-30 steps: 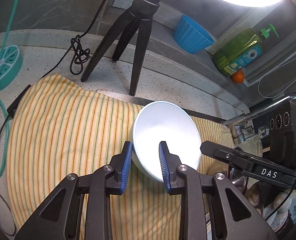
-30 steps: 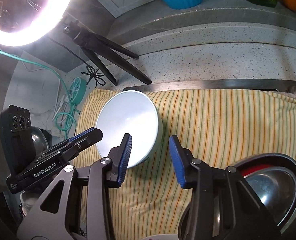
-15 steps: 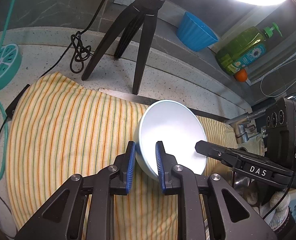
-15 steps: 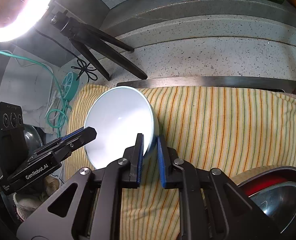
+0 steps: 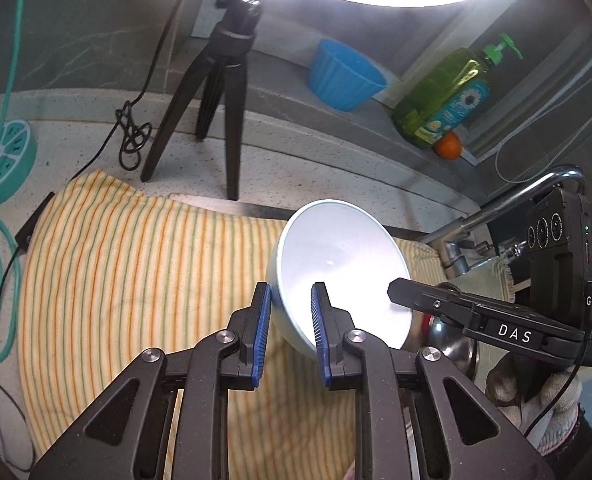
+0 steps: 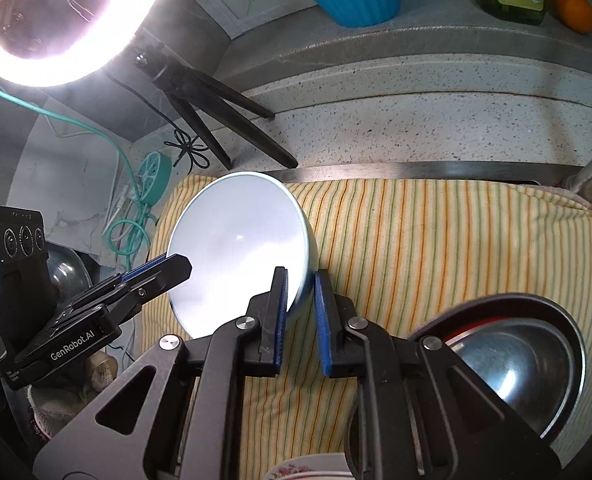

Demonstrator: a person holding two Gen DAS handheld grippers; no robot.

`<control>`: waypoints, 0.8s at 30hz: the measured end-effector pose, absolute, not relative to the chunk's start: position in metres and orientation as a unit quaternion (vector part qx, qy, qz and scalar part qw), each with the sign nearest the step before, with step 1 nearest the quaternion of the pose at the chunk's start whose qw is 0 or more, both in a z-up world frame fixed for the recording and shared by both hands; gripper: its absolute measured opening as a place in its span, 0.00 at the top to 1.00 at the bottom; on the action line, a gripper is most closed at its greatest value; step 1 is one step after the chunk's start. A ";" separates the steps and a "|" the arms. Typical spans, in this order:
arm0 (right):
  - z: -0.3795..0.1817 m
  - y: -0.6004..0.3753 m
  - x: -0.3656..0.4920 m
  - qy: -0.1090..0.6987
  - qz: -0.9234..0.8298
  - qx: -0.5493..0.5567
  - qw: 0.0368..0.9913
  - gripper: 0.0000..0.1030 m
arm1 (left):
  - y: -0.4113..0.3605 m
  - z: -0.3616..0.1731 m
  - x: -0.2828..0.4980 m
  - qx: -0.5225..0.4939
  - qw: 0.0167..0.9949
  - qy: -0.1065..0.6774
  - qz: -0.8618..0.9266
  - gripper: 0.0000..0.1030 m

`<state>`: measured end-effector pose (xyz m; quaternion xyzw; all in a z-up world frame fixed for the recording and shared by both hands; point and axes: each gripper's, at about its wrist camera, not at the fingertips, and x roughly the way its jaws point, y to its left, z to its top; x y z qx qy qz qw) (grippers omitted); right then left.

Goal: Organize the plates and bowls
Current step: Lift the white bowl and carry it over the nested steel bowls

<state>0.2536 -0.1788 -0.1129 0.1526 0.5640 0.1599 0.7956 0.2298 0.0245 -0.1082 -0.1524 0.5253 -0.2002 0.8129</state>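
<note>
We see a pale blue bowl (image 5: 341,268) with a smooth, glossy white inside, tilted on edge above a yellow striped towel (image 5: 128,264). Both tools pinch its rim at once. The left gripper (image 5: 292,320) is clamped on the near rim — one blue pad outside the wall, one inside. From its camera, the right gripper (image 6: 299,304) grips the opposite rim the same way, a little ahead of its fingertips.

Just right of the right gripper sits a steel bowl (image 6: 515,364) nested in a dark one, both cut off by the gripper's frame. A floral dish edge (image 6: 296,470) shows at the bottom, mostly hidden. The ring light (image 6: 56,20) glares out whatever lies behind it — we cannot make it out.
</note>
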 end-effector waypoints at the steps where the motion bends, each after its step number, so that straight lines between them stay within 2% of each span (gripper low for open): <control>1: -0.109 -0.181 0.251 0.562 0.159 0.154 0.797 0.87 | 0.022 -0.105 0.228 -0.152 0.814 0.523 -0.204 0.82; 15: -0.063 -0.235 0.205 0.529 0.136 0.162 0.822 0.87 | -0.032 -0.070 0.206 -0.133 0.816 0.500 -0.258 0.82; 24: -0.051 -0.278 0.174 0.522 0.111 0.166 0.829 0.87 | -0.075 -0.067 0.194 -0.118 0.805 0.504 -0.289 0.82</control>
